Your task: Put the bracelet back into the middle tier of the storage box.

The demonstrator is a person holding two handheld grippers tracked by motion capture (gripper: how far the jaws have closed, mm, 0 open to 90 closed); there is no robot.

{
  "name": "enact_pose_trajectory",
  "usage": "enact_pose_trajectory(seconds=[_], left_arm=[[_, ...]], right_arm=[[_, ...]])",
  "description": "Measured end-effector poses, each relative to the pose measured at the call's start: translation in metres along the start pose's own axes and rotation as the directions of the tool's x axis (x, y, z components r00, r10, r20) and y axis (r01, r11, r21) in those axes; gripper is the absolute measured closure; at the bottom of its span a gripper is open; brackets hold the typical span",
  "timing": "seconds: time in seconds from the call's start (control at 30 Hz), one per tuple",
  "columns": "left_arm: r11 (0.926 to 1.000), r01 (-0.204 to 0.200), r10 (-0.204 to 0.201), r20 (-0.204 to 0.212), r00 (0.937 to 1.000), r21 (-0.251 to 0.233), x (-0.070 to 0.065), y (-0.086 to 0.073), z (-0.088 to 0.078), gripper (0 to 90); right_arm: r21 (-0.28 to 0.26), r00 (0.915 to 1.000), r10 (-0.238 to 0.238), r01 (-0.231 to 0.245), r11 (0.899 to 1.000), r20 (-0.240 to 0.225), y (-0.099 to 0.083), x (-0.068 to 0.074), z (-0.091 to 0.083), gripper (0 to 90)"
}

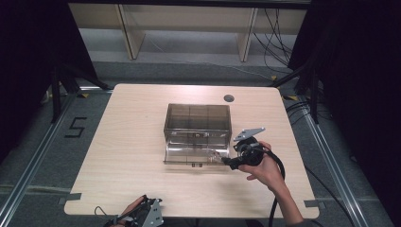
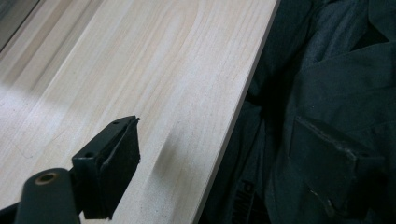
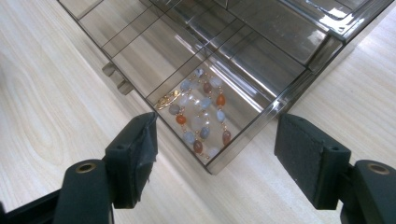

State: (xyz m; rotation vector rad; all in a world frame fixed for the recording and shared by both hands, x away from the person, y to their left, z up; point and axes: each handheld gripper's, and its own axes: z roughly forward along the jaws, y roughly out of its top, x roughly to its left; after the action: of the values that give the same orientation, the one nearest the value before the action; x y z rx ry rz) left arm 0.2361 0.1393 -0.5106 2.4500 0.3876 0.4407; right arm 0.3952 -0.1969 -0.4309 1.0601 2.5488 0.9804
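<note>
Floor tape mark reading "5", pale wood counter, right hand-held gripper open over beaded bracelet in clear drawer, left hand-held gripper state unclear.

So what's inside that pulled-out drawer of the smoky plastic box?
A beaded bracelet of grey, white and orange stones lies in the drawer's corner compartment. The neighbouring compartments look bare; those under the box are hidden.

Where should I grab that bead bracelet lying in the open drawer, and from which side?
Probably from above, since the drawer walls block a level approach. The bracelet lies flat, bunched in the drawer's corner compartment. Pinch the beads in the middle of the heap rather than the gold clasp at its edge. The right gripper hovers open just outside that corner.
</note>
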Motion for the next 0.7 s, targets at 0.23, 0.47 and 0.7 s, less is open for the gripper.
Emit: enact_pose_trajectory(seconds=[0.23, 0.47, 0.7], left_arm=[[1.0000, -0.003, 0.003, -0.002, 1.0000, 0.000, 0.000, 0.000, -0.001, 16.2], [0.9999, -0.009, 0.009, 0.020, 0.9998, 0.012, 0.001, 0.001, -0.001, 16.2], [1.0000, 0.007, -0.007, 0.002, 1.0000, -0.006, -0.001, 0.001, 0.000, 16.2]], right_arm=[[0.026, 0.9995, 0.029, -0.029, 0.999, 0.016, -0.005, 0.003, -0.004, 29.8], [0.003, 0.9997, 0.021, -0.021, 1.000, 0.016, -0.011, 0.002, -0.005, 28.0], [-0.012, 0.9994, 0.028, -0.027, 1.000, 0.022, -0.018, 0.001, -0.005, 27.3]])
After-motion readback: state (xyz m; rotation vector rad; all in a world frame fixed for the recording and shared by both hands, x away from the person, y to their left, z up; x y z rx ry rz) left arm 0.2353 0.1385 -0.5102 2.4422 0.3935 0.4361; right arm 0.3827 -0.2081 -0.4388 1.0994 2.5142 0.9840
